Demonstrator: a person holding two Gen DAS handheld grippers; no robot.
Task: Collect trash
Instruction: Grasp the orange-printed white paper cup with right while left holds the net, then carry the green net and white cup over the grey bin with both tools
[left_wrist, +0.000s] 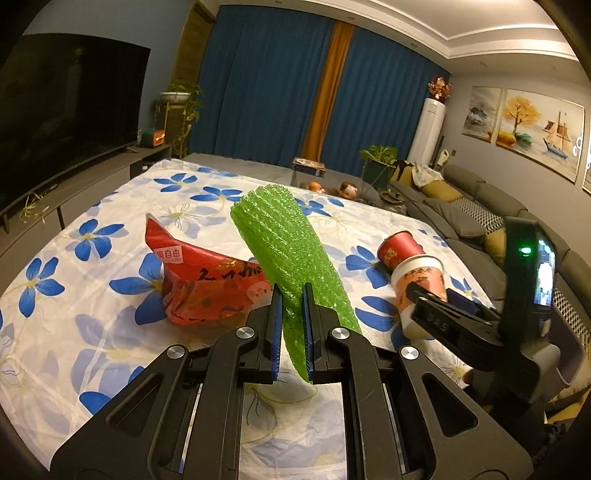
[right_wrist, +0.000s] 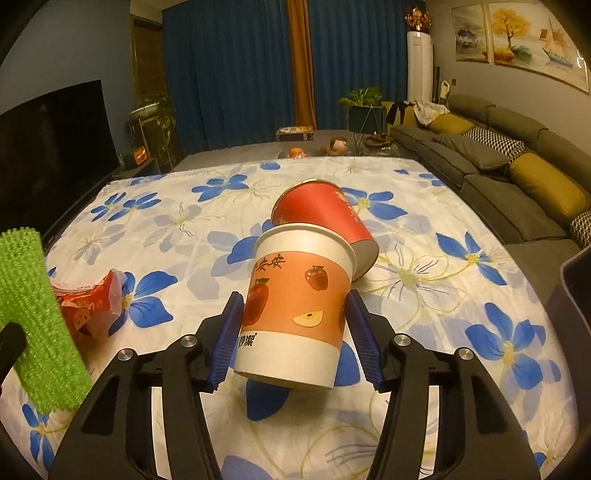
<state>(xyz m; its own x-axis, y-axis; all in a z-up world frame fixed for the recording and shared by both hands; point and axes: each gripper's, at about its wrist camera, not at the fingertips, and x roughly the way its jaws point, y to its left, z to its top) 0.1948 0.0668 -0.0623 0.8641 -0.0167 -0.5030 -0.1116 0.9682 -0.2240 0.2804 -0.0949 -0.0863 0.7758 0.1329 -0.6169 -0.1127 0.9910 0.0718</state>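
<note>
My left gripper (left_wrist: 292, 295) is shut on a green bubble-wrap piece (left_wrist: 280, 240) and holds it upright above the table; the piece also shows at the left edge of the right wrist view (right_wrist: 33, 314). A crumpled red snack bag (left_wrist: 199, 284) lies on the cloth just left of it, also in the right wrist view (right_wrist: 92, 306). My right gripper (right_wrist: 295, 306) is shut on a white and orange paper cup (right_wrist: 295, 306), lifted off the cloth. A red paper cup (right_wrist: 328, 218) lies on its side just behind it, also in the left wrist view (left_wrist: 399, 247).
The table carries a white cloth with blue flowers (right_wrist: 461, 295). A grey sofa (right_wrist: 517, 177) runs along the right. A dark bin edge (right_wrist: 576, 295) shows at the right. A TV (left_wrist: 62, 110) stands at the left. Dolls (left_wrist: 347, 190) lie beyond the far table edge.
</note>
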